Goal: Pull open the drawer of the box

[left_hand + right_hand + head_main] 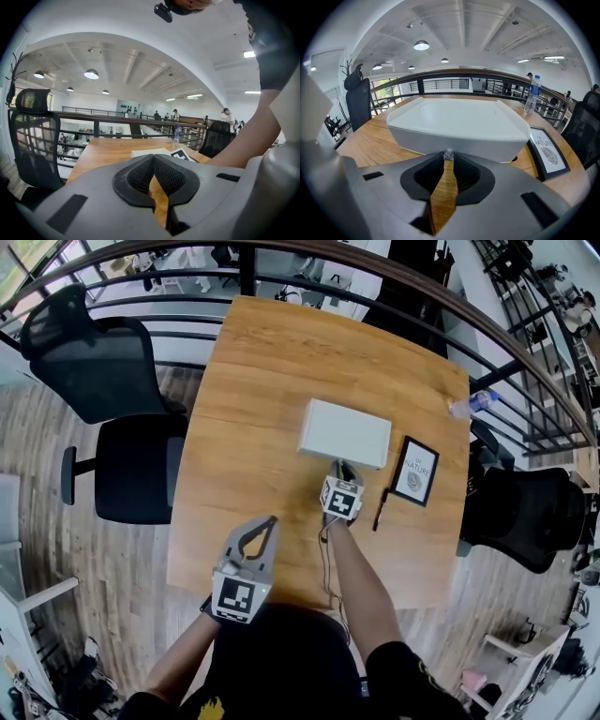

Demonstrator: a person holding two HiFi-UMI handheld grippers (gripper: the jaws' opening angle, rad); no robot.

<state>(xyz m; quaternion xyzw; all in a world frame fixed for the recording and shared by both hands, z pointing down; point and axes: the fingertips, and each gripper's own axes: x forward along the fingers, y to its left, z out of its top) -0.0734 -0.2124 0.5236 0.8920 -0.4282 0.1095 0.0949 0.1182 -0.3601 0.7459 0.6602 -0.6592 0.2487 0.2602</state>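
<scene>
A flat white box point(344, 432) lies on the wooden table point(262, 362), right of its middle. In the right gripper view the box's near drawer face point(454, 140) carries a small clear knob point(448, 154). My right gripper point(343, 468) reaches the box's near side, and its fingertips pinch that knob point(448, 157). The drawer front sits flush with the box. My left gripper point(267, 521) hovers over the table's near left part, away from the box, with its tips touching and nothing between them point(153, 157).
A black-framed print point(415, 471) and a dark pen point(381, 508) lie right of the box. A water bottle point(472, 404) stands near the right edge. Black office chairs flank the table on the left point(103, 362) and right point(525, 512). A railing runs behind.
</scene>
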